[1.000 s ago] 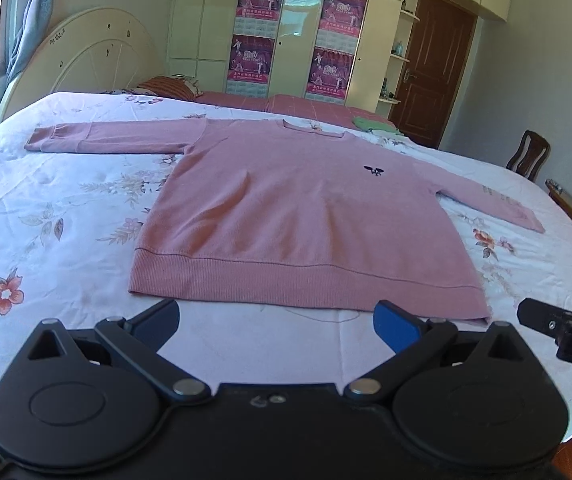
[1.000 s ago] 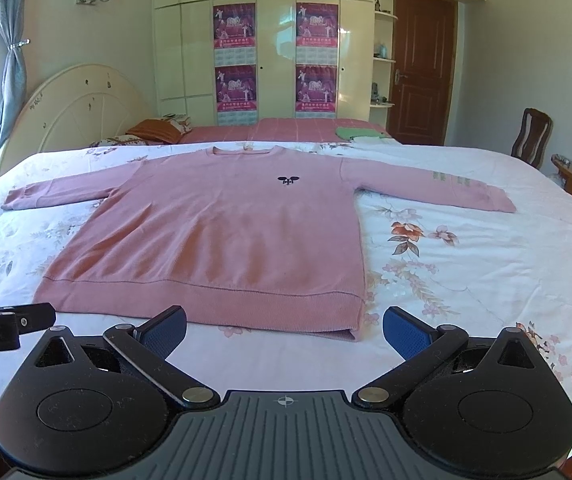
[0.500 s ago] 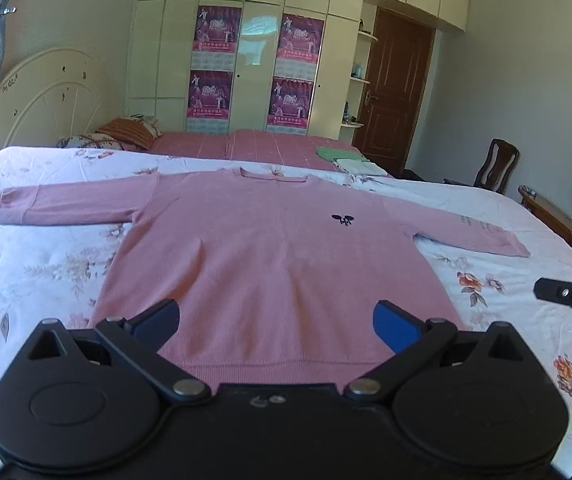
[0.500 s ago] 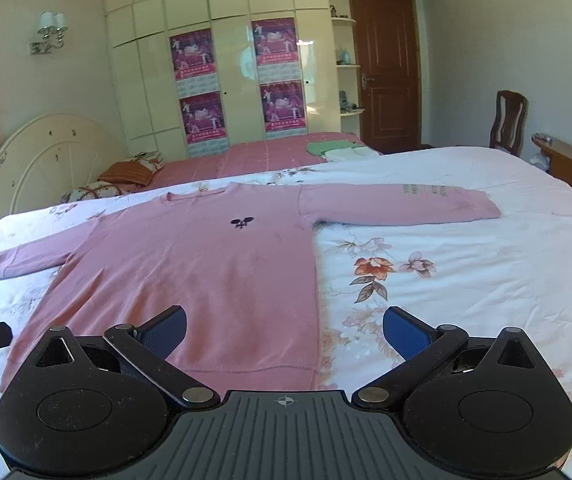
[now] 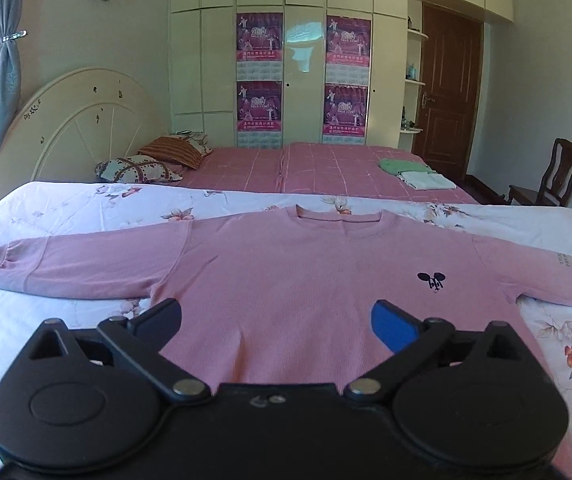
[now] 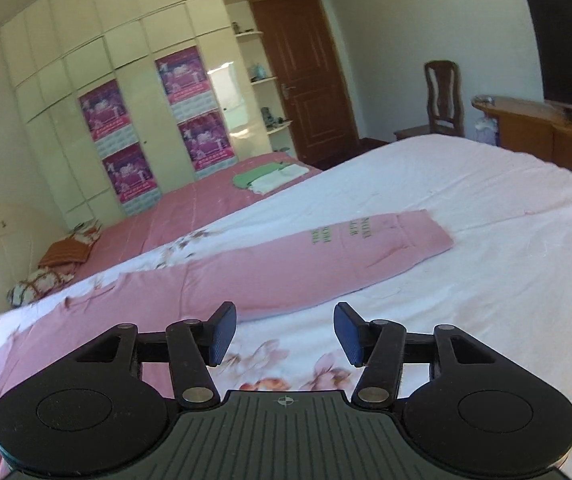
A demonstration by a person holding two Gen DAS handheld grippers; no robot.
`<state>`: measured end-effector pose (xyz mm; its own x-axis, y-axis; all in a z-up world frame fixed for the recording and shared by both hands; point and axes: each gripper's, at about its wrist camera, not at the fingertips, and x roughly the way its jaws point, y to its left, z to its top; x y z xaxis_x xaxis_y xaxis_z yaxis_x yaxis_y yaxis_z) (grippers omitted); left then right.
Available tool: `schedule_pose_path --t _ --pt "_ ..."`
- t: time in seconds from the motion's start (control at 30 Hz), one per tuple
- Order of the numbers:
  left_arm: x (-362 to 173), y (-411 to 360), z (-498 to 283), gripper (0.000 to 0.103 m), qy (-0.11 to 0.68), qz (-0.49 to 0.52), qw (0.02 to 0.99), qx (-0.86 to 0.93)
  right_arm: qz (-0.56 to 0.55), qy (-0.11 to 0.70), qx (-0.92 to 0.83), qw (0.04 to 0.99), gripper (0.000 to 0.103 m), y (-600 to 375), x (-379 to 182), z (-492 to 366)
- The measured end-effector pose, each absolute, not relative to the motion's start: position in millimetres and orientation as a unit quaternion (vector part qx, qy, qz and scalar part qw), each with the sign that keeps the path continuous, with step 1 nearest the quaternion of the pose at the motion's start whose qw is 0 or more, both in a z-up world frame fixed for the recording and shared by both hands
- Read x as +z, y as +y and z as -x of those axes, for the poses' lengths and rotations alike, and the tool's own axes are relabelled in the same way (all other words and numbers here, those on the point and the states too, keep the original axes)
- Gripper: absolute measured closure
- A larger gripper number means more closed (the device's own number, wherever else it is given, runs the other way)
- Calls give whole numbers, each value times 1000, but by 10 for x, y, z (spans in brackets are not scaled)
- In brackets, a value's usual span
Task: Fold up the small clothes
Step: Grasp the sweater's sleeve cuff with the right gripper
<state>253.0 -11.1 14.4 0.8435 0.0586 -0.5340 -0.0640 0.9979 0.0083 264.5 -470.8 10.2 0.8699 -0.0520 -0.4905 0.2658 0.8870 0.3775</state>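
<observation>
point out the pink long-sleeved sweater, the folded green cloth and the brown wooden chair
pink long-sleeved sweater (image 5: pixel 286 276), left wrist view, chest
folded green cloth (image 5: pixel 402 166), left wrist view, top face
brown wooden chair (image 6: pixel 444 92), right wrist view, backrest

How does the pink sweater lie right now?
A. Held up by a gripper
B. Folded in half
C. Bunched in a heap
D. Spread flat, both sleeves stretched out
D: the sweater lies flat on the bed, one sleeve out to each side, no fingers on it.

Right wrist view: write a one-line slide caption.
Right gripper, jaws closing on nothing, above the floral bedsheet beside the pink sweater sleeve.
</observation>
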Motion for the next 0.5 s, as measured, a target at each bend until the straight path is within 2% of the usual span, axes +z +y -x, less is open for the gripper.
schedule_pose_path --t 0.33,0.37,0.43,0.5 --pt "-322 -446 -3322 7 351 38 936 2 -399 236 -177 868 51 -6332 -743 -3488" --pt "-352 -481 -3359 7 356 37 934 -1 -413 235 -174 862 53 -6424 -805 -3512" --pt "-414 -552 -3435 7 364 31 931 -1 -435 241 -169 851 68 -6549 -911 -3535" --pt "-455 -579 -3479 7 372 28 928 -2 -439 248 -164 848 79 -6634 -949 -3568"
